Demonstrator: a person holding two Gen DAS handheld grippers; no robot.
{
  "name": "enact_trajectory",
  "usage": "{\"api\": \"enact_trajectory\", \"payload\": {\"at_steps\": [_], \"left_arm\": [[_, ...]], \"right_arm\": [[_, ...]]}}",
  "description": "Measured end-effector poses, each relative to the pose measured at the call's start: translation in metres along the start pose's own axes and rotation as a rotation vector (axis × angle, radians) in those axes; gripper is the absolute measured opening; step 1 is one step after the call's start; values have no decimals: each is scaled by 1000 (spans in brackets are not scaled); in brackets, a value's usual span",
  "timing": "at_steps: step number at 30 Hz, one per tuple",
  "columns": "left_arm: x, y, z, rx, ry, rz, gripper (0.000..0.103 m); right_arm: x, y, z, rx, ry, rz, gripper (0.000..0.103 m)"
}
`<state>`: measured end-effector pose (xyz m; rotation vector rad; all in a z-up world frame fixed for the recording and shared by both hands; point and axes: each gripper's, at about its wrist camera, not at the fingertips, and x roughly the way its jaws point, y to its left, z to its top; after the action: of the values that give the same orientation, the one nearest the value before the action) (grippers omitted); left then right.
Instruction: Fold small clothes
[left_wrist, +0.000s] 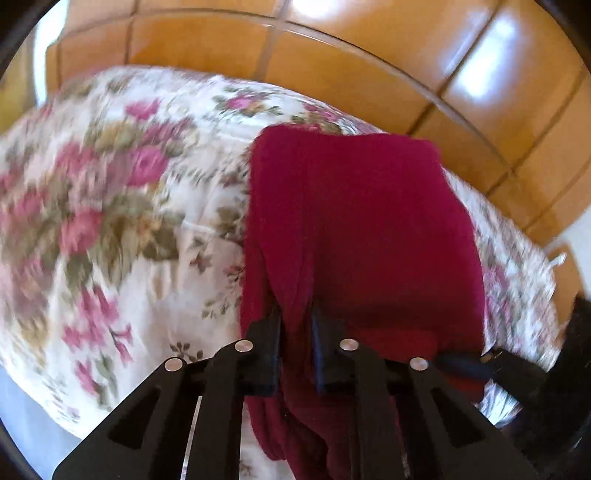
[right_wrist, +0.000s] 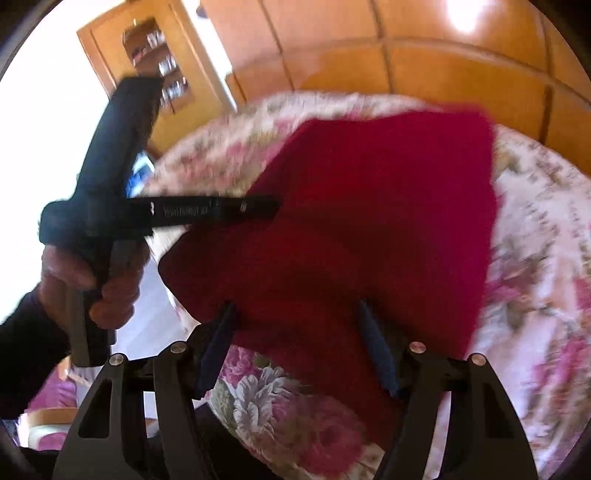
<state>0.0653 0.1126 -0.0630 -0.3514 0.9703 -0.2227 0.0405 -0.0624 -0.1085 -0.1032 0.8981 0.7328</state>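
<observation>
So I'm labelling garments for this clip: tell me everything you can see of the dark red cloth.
The dark red garment is a plain, soft, knit-looking fabric with no print, apparently folded into a rough rectangle. Which kind of garment it is cannot be told. Most of it lies on the floral cloth, its near edge lifted and bunched. The left gripper pinches a gathered fold of that edge. The right gripper stands open astride another edge, its pads not pressing.

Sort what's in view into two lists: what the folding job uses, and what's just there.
In the job:
- dark red garment
- left hand-held gripper, pinching a fold of it
- right hand-held gripper, jaws apart at its near edge
- floral cloth underneath

Just there:
- glass-fronted cabinet
- tiled floor
</observation>
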Motion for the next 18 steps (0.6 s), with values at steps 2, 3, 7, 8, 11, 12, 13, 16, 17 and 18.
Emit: {"api": "enact_trajectory", "payload": {"at_steps": [2, 3, 7, 8, 11, 12, 13, 16, 17, 18], "left_arm": [[-5, 2, -1, -35, -12, -13, 19], [-7, 0, -1, -32, -17, -5, 20], [-15, -18, -6, 53, -47, 78, 20], [-17, -21, -7, 75, -58, 102, 20], [-21, -23, -9, 86, -81, 122, 20], [-21, -21, -11, 79, -87, 124, 20], [-21, -20, -12, 72, -92, 126, 20], [-21, -17, -17, 50, -103, 127, 20], [-20, -15, -18, 43, -107, 124, 20], [-19, -14, -19, 39, -108, 122, 21]], "right_arm": [[-1, 3, -2, -16, -8, -18, 69], [-3, 2, -2, -17, -2, -12, 70], [-21, -6, 2, -12, 10, 18, 69], [-29, -9, 4, -8, -1, 18, 69], [-56, -18, 16, 15, -67, -3, 70], [-63, -23, 24, 30, -94, -8, 70], [-72, -29, 34, 53, -131, -19, 70], [-77, -50, 64, 119, -201, -65, 74], [-72, -53, 74, 136, -210, -74, 74], [-67, -57, 83, 148, -210, -78, 74]]}}
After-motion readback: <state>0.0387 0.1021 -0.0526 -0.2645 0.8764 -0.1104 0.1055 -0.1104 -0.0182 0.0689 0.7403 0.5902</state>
